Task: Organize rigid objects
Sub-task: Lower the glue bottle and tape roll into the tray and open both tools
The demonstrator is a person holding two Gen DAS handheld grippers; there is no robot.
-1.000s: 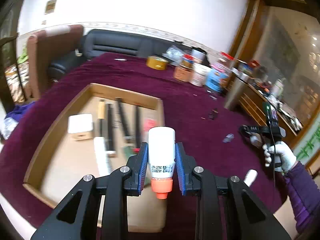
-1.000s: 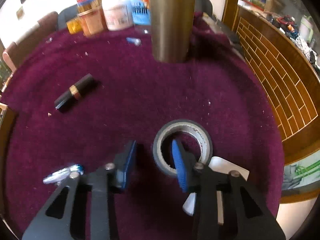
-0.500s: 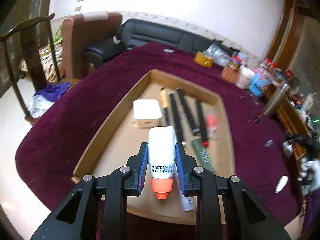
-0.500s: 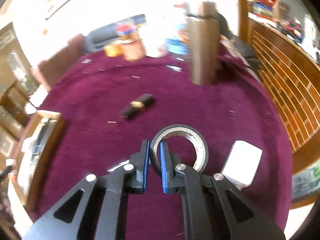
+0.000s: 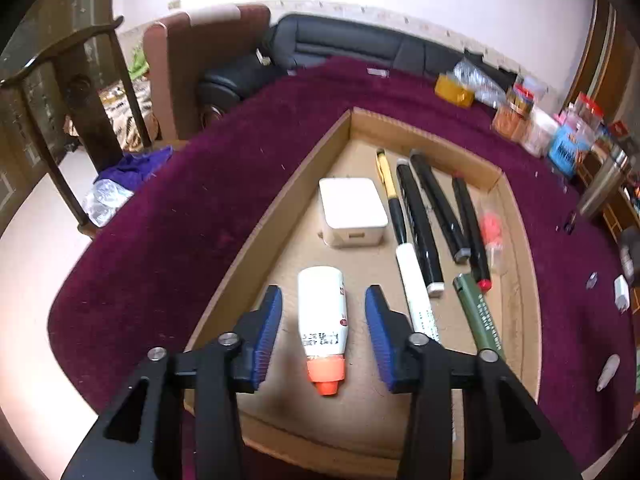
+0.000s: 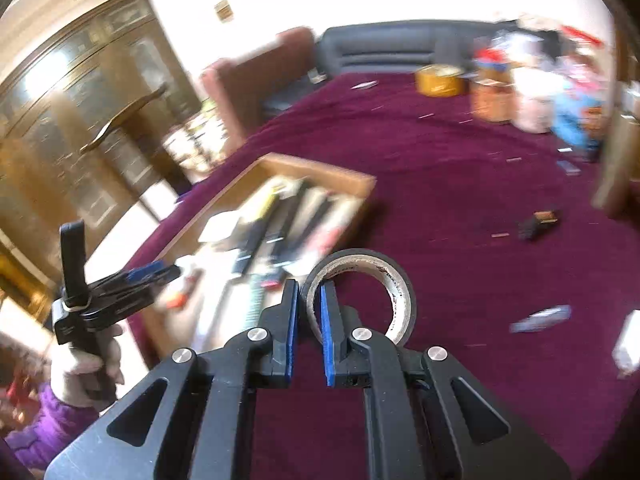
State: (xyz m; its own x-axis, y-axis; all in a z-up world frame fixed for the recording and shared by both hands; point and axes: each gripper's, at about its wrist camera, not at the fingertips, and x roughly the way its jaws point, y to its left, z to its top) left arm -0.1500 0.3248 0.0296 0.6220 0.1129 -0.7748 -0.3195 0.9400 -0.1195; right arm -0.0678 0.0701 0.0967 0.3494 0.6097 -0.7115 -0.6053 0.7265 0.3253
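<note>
- White bottle (image 5: 322, 312) with orange cap (image 5: 326, 376) lies flat in the cardboard tray (image 5: 256, 236), near corner, cap toward the camera.
- Left gripper (image 5: 323, 334): jaws opening, blue pads on either side of the bottle, clear of it, not pressing.
- Same tray: white box (image 5: 352, 210) just beyond the bottle; pens and markers (image 5: 420, 220) in a row to its right, a green pen (image 5: 478, 316) nearest.
- Right gripper (image 6: 308, 332): jaws clamped on the wall of a black tape roll (image 6: 396, 296), held above the maroon tablecloth (image 6: 460, 208).
- Right view is blurred; tray lies to the left, a gloved hand (image 6: 86, 368) carrying the left gripper beside it.
- Jars and tins (image 5: 540, 128) stand at the table's far edge.
</note>
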